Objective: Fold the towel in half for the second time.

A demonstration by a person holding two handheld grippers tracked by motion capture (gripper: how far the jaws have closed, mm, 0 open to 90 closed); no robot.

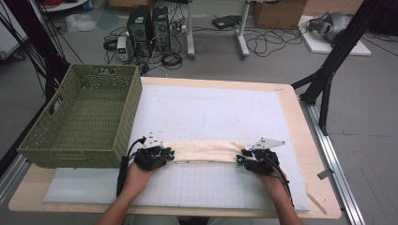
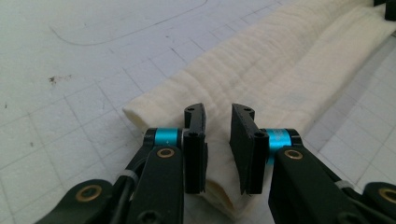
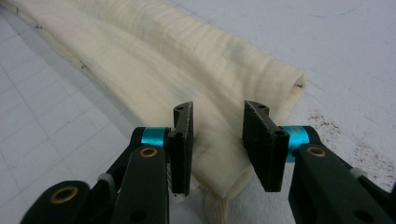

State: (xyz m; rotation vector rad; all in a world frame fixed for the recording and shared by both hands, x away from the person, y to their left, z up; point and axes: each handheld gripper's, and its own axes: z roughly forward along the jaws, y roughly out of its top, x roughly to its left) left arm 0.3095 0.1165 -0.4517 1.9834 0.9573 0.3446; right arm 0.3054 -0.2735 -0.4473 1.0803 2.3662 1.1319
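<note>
While the wooden table [image 1: 300, 122] carries a white gridded mat [image 1: 220, 112] over most of its top, a green woven basket [image 1: 84, 119] stands on the table's far left corner, well apart from the work. No brand, label or writing can be read on any of these; the mat shows faint pencil-like lines and a printed grid, nothing legible.

Across the near middle of the mat lies a cream cloth [image 1: 206, 151], folded into a long narrow band running left to right. Its left end sits at the left gripper [image 1: 168, 154], its right end at the right gripper [image 1: 240, 158]; each gripper is held in a hand coming in from the near edge.

From the left gripper view, the cloth's [image 2: 280, 70] folded end lies between and under the two black jaws of the left gripper [image 2: 218, 149], which stand parted with a clear gap, pads not pressing the fabric. From the right gripper view, the right gripper [image 3: 217, 149] likewise straddles the cloth's [image 3: 154, 60] corner with jaws apart, the fabric lying loose between them.
</note>
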